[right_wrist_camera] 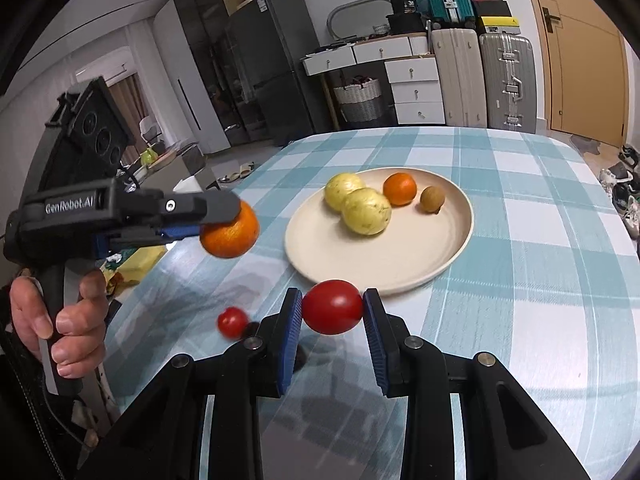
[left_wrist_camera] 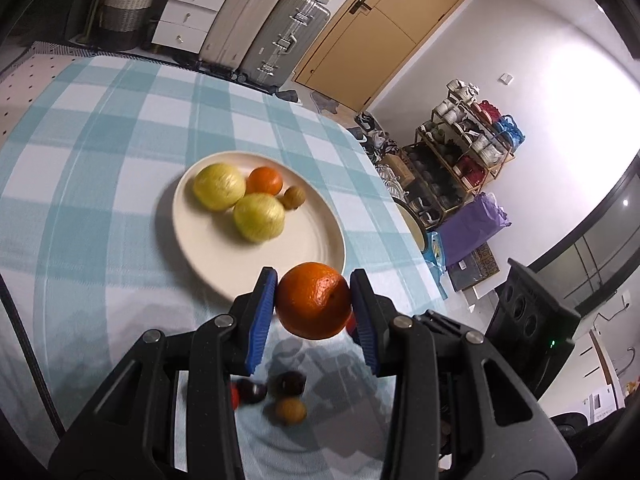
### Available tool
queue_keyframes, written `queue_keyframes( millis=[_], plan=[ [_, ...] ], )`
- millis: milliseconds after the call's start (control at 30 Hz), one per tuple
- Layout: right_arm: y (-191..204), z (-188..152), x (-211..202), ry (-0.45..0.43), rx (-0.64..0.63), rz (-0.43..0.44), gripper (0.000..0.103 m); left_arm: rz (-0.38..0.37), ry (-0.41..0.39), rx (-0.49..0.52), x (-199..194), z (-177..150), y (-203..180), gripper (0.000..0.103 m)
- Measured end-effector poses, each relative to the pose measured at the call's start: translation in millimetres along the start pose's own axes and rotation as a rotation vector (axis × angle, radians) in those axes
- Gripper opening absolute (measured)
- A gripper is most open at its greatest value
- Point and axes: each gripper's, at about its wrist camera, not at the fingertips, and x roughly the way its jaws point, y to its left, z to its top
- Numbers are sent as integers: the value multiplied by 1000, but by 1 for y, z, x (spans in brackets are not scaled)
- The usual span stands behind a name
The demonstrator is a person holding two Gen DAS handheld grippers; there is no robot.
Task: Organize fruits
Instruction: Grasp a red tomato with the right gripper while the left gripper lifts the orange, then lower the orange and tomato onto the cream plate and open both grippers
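Observation:
My left gripper is shut on an orange, held in the air near the front rim of a cream plate. The right wrist view shows that same orange to the plate's left. The plate holds two yellow-green fruits, a small orange and a brown longan. My right gripper is shut on a red tomato, lifted just before the plate's near rim. A smaller red tomato lies on the cloth. Dark fruits and a brown one lie under my left gripper.
A blue-and-white checked cloth covers the table. A hand grips the left gripper's handle. Suitcases, white drawers and a wicker basket stand beyond the far edge. A shoe rack stands by the wall.

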Motion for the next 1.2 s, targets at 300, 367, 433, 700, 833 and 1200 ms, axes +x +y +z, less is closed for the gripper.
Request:
queue_keyframes(
  millis=[300, 367, 433, 700, 833, 1200],
  plan=[
    [-24, 23, 22, 7, 33, -17, 32, 34, 21, 45, 51, 51, -10, 35],
    [-30, 30, 26, 4, 44, -16, 32, 38, 32, 49, 65, 62, -10, 35],
    [-35, 35, 30, 5, 51, -24, 32, 33, 45, 48, 76, 70, -10, 35],
    [-49, 56, 50, 7, 47, -88, 32, 34, 96, 36, 122, 88, -4, 35],
    [-59, 61, 60, 19, 62, -128, 32, 44, 117, 29, 140, 93, 1, 35],
    [-73, 62, 72, 23, 82, -114, 32, 85, 157, 15, 176, 96, 12, 35]
  ],
)
